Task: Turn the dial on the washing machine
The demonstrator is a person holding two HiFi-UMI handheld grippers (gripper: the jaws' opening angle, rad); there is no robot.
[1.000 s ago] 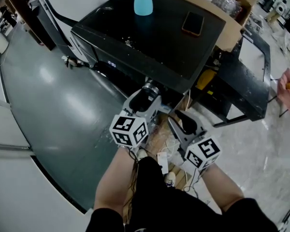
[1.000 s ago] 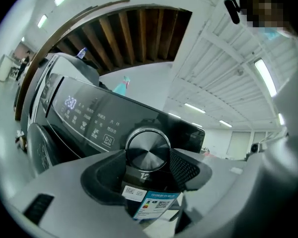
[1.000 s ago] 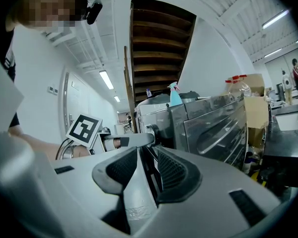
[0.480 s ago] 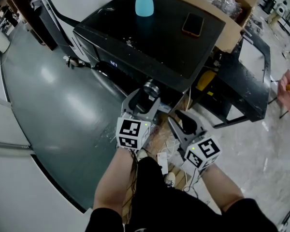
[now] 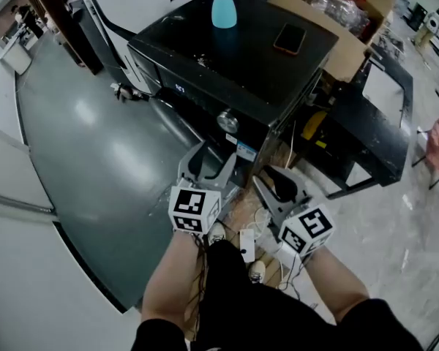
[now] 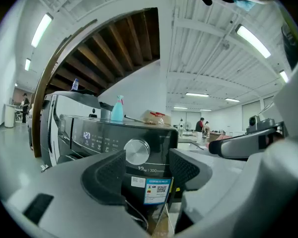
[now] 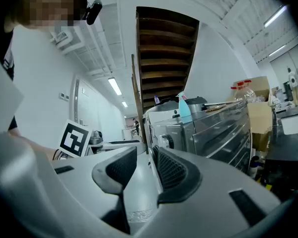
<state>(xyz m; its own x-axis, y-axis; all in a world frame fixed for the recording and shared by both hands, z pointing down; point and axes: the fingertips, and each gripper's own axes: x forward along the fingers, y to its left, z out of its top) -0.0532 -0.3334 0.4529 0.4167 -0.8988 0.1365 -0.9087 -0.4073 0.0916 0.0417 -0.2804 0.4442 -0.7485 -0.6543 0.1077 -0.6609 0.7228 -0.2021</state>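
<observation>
Two views frame the dial.

Head view: left hand-held gripper (image 5: pixel 208 165) sits just short of the dial (image 5: pixel 227 121) on the washing machine (image 5: pixel 263 64), with the right hand-held gripper (image 5: pixel 278 185) beside it.

Left gripper view: jaws released, dial (image 6: pixel 137 151) ahead between them, untouched.

Right gripper view: jaws slightly apart, empty.

The setting is a large open test hall or lab, not a home. Indicators:
- a free-standing washing machine (image 5: pixel 234 57) on a polished grey floor (image 5: pixel 88 145)
- loose cables (image 5: pixel 260 214) at its base
- an open cardboard box (image 5: pixel 351 46) beside it
- strip lights (image 6: pixel 253 41) on a high white ceiling
- an exposed wooden stair underside (image 6: pixel 114 48)
- persons (image 6: pixel 201 124) at distant workstations
</observation>
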